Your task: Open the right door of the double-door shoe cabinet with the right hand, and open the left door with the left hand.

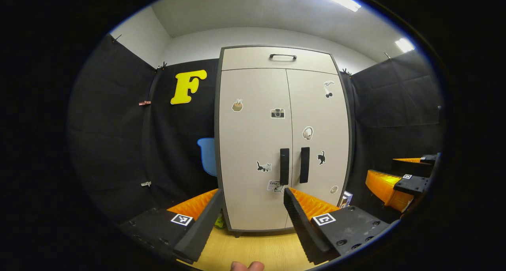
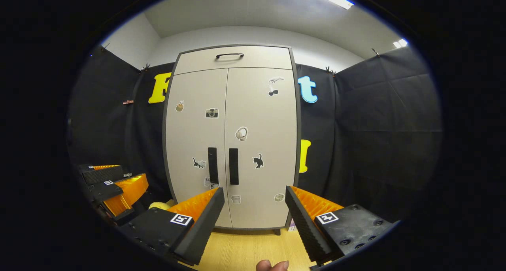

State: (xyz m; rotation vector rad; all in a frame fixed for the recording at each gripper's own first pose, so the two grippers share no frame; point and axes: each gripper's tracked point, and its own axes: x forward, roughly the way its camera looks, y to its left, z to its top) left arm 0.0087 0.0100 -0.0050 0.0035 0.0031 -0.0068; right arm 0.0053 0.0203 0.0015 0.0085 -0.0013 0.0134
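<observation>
Tall beige double-door shoe cabinet (image 1: pixel 282 144) standing on pale wood floor (image 1: pixel 257 249), both doors closed, two black vertical handles (image 1: pixel 294 165) side by side at its centre seam, left gripper (image 1: pixel 253 211) spread wide and empty before the cabinet's left door, right gripper (image 2: pixel 255 209) likewise released and apart from its right door.

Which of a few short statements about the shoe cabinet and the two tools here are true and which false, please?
1. Both cabinet doors are closed. True.
2. The right tool grips the right door handle. False: it is open, short of the cabinet.
3. The left tool is open. True.
4. The left door handle is a round knob. False: it is an upright bar.
5. A drawer handle sits above the doors. True.
</observation>
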